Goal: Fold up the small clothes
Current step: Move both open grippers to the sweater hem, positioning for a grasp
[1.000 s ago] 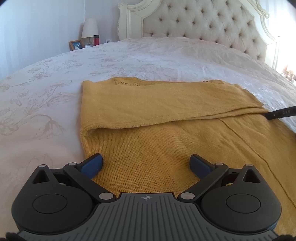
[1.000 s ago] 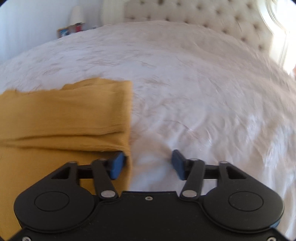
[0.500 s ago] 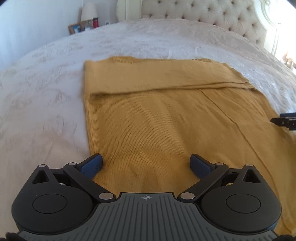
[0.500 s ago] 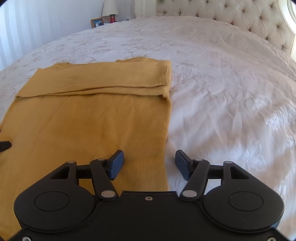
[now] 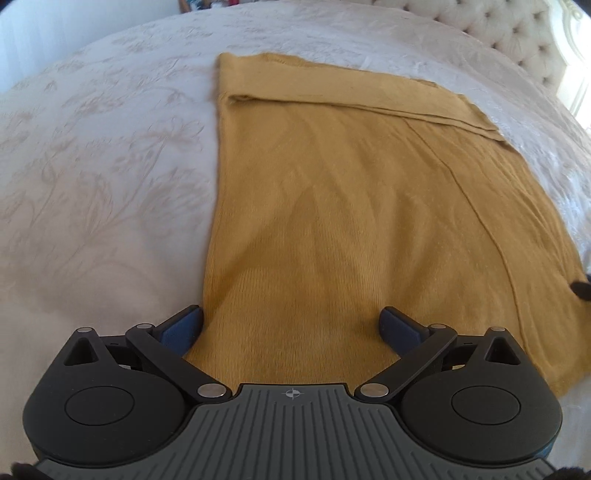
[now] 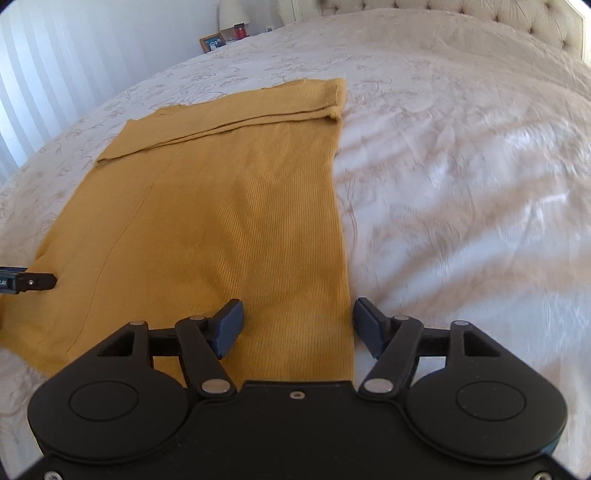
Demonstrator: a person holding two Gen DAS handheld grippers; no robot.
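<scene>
A mustard-yellow knit garment (image 5: 351, 206) (image 6: 221, 206) lies flat on the white bedspread (image 5: 92, 177), its sleeves folded across the far end. My left gripper (image 5: 291, 325) is open over the garment's near left edge, with its left finger just off the cloth. My right gripper (image 6: 295, 325) hovers over the garment's near right edge, its jaws opening, cloth below them and nothing pinched. The tip of the other gripper (image 6: 33, 282) shows at the left of the right wrist view and as a dark tip (image 5: 581, 290) at the right of the left wrist view.
The bedspread (image 6: 461, 166) spreads wide to the right of the garment. A tufted headboard (image 5: 517, 33) stands at the far end. A lamp (image 6: 232, 14), a picture frame (image 6: 213, 41) and a red jar (image 6: 239, 31) sit on a bedside stand at the far left.
Both grippers have drawn back from the folded sleeves towards the garment's near hem, so more of the cloth shows. The right jaws stand wider than before.
</scene>
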